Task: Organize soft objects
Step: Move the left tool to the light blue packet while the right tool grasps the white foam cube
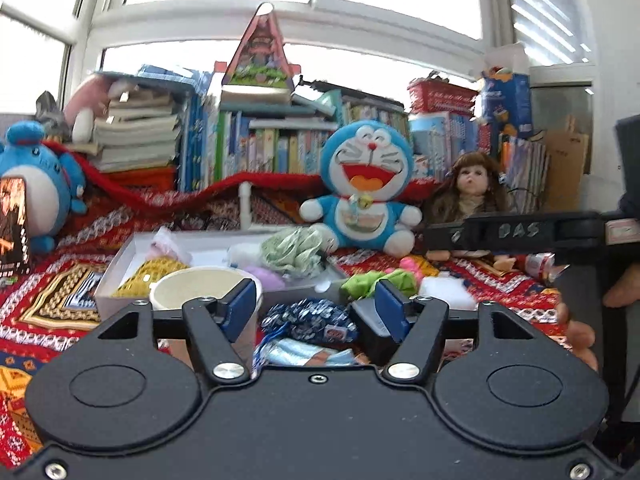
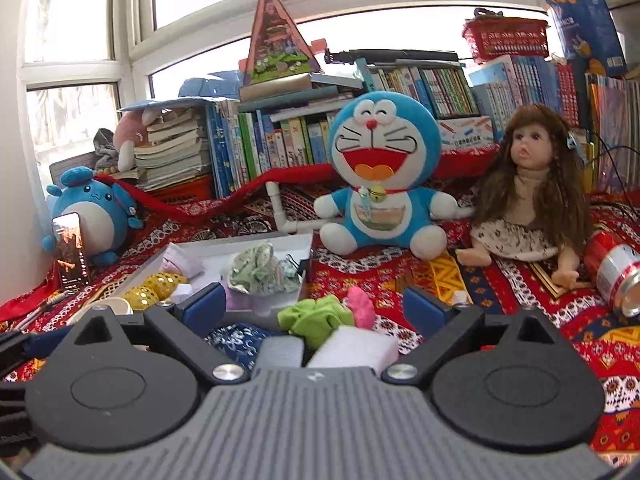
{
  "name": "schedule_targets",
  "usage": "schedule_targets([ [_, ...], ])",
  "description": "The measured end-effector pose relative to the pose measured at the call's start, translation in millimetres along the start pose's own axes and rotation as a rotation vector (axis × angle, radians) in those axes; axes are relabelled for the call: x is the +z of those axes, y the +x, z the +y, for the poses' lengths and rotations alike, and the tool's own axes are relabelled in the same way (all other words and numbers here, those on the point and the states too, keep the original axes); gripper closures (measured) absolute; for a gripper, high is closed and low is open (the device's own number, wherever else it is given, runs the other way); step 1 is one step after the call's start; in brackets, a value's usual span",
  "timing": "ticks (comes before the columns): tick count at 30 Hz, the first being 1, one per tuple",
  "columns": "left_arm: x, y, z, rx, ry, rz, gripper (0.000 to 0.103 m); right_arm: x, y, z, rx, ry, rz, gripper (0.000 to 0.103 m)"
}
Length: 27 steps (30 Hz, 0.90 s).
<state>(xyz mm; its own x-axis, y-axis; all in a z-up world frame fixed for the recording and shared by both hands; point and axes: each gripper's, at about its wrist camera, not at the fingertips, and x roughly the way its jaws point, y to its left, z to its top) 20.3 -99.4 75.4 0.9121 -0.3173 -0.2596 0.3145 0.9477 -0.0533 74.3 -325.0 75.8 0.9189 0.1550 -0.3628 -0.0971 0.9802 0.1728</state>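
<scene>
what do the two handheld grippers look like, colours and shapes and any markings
The left gripper has a smooth matte black body with two round raised discs, black linkage arms on silver pivot screws, and blue finger pads. The right gripper has the same black discs, linkages and blue pads, but a grey ribbed centre panel with a small logo. Seen from the left camera, its black side carries scratched silver lettering.

The right gripper's body hides the near end of the white foam block point(image 2: 352, 346). The doll's point(image 1: 476, 188) lap sits behind a black bar. The red can point(image 2: 616, 276) looks blurred.
</scene>
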Motion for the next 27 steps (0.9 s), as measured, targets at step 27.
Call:
schedule_targets([
  [27,-36,82,-33,0.194,-0.1,0.175,0.054,-23,23,-5,-0.07,-0.029,0.12,0.026],
])
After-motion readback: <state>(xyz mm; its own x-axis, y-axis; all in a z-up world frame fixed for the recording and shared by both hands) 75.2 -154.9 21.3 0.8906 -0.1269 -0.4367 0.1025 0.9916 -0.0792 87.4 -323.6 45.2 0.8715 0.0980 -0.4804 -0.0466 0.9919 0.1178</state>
